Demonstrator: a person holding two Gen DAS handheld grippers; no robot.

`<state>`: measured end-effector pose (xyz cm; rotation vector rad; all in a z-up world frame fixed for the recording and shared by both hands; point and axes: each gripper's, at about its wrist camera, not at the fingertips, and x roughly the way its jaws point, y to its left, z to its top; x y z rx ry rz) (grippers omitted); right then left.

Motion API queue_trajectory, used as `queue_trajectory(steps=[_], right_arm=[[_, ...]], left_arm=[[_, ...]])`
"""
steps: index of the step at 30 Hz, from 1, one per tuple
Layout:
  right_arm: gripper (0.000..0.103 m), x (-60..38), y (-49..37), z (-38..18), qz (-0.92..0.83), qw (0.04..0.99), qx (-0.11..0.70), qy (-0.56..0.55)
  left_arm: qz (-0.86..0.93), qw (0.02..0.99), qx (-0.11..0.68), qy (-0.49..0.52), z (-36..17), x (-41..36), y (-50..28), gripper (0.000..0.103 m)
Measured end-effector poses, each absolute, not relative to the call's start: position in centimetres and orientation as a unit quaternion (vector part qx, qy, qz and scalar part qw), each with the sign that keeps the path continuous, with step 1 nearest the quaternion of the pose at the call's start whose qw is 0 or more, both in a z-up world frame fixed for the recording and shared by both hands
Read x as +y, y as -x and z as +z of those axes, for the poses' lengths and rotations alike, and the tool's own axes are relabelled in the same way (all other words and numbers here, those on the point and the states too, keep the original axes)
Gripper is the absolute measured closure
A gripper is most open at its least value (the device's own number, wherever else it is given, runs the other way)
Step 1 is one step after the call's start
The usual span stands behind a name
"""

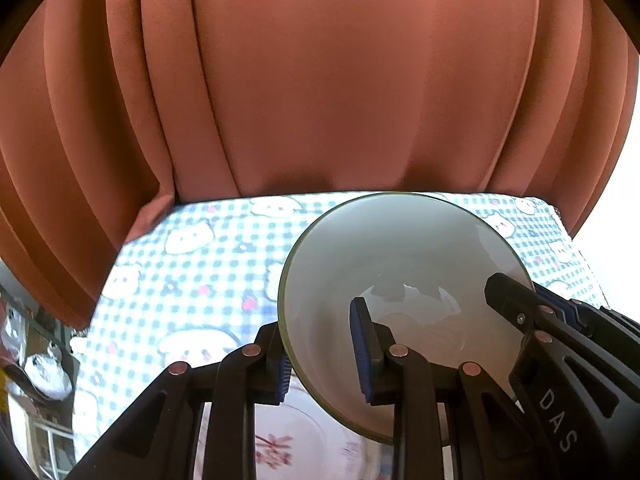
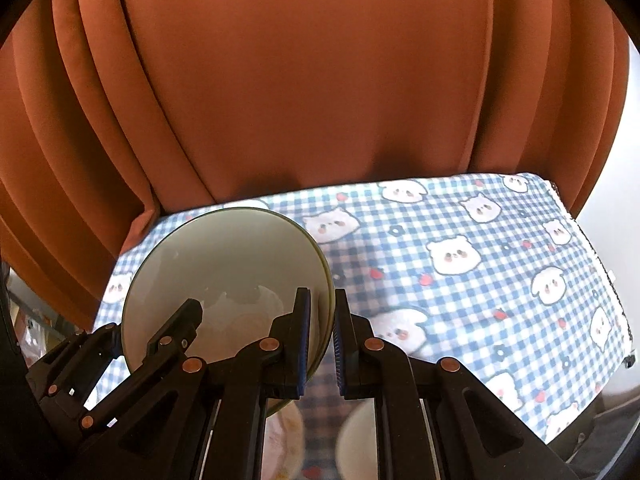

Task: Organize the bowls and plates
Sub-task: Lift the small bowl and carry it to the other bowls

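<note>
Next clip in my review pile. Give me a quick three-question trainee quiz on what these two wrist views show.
1. True or false: the bowl is gripped by one gripper only.
2. What pattern covers the tablecloth?
A. plain white
B. blue check with cartoon animals
C. red stripes
3. What lies under the bowl, between the left gripper fingers?

Key:
1. False; the right gripper clamps the opposite rim.
2. B
3. A flowered plate.
</note>
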<state>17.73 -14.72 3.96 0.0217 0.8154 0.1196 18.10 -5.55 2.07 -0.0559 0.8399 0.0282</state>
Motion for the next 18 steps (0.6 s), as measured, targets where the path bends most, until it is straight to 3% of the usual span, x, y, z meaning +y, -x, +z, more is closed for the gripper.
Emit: queue_trajectory(steps=[18], right_arm=[[0.09, -25.5, -14.0, -0.6, 0.086, 0.901, 0.426, 0.002]], left_arm=[[0.039, 0.896, 0.442, 0.029, -2.1, -14.4, -13.7, 0.079]])
